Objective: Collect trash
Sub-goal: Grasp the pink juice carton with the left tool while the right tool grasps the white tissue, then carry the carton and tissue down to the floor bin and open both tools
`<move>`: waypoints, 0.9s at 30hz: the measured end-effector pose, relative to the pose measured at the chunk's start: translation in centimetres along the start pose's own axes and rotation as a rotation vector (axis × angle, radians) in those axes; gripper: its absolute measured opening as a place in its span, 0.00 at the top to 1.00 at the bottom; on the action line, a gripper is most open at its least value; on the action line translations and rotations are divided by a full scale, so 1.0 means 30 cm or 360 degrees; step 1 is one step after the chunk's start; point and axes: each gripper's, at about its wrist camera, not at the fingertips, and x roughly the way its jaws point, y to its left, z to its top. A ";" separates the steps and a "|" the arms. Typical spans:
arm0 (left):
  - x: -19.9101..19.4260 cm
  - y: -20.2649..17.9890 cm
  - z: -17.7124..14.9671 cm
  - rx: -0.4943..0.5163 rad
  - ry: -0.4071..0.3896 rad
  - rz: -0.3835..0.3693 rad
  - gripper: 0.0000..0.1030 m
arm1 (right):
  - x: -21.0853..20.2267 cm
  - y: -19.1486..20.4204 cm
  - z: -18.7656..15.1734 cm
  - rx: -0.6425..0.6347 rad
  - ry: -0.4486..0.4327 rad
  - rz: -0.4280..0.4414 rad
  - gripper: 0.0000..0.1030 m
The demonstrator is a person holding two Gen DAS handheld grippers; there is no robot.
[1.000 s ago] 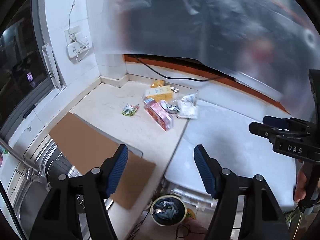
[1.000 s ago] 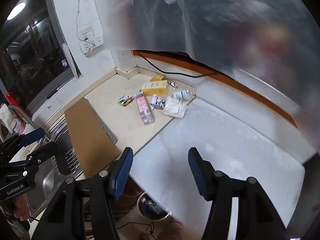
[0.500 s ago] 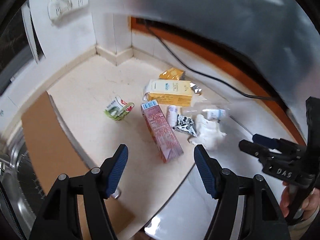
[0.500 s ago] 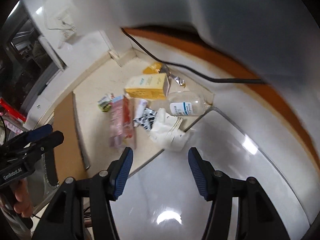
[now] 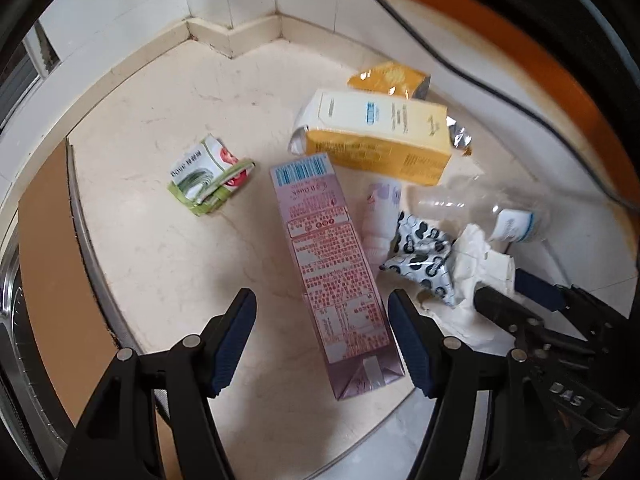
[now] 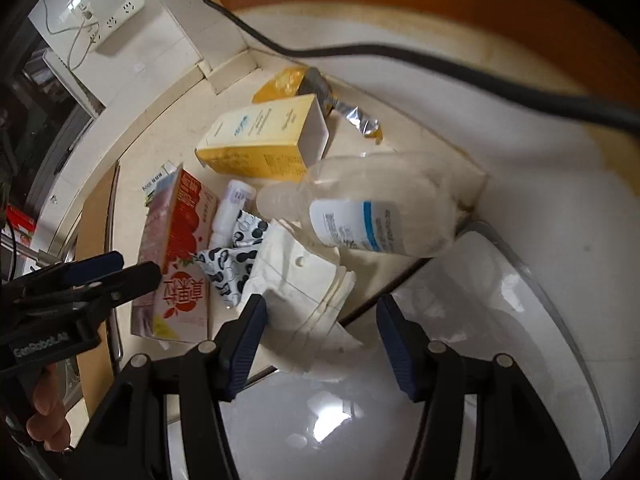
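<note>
- The left gripper (image 5: 322,332) stands wide open and holds nothing; the near end of the pink carton (image 5: 334,276) lies flat between its 2 fingers, touching neither.
- Just right of that carton lie a small white tube (image 5: 380,216) and a black-and-white spotted wrapper (image 5: 422,258).
- Ahead of the left gripper, a yellow box (image 5: 380,138) lies on its side, with a yellow foil packet (image 5: 390,78) behind it; a green folded packet (image 5: 208,180) sits ahead to the left, apart from the rest.
- The right gripper (image 6: 320,332) is also spread wide and empty, its fingers either side of the crumpled white paper (image 6: 304,280).
- Just beyond that paper a clear plastic bottle (image 6: 372,208) lies on its side on the countertop (image 5: 160,248).
- A brown cardboard sheet (image 5: 48,280) lies far left of the left gripper.
</note>
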 end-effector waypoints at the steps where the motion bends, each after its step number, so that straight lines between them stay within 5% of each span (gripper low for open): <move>1: 0.007 -0.003 -0.002 0.0005 0.0009 0.0006 0.35 | 0.002 -0.007 -0.002 0.0011 -0.0007 0.0034 0.44; 5: 0.048 -0.005 -0.009 -0.0001 0.0046 0.0007 0.43 | 0.013 -0.016 -0.009 0.0025 0.0026 0.0152 0.44; 7: 0.060 -0.005 -0.016 -0.0007 0.0068 0.0003 0.63 | 0.016 -0.003 -0.015 -0.0005 0.0035 0.0161 0.44; 11: 0.059 0.009 -0.035 -0.0058 0.0064 -0.0003 0.64 | 0.018 0.040 -0.032 -0.0095 0.0041 0.0160 0.47; 13: 0.052 0.014 -0.049 -0.0068 0.0055 -0.0008 0.64 | 0.017 0.059 -0.042 -0.0122 0.0052 0.0223 0.66; 16: 0.034 0.024 -0.066 -0.0074 0.0033 -0.0009 0.65 | 0.010 0.104 -0.061 -0.0185 0.0044 0.0179 0.73; 27: -0.185 0.060 -0.192 0.0043 -0.0063 -0.0069 0.65 | -0.135 0.196 -0.199 -0.0082 -0.0063 0.0080 0.77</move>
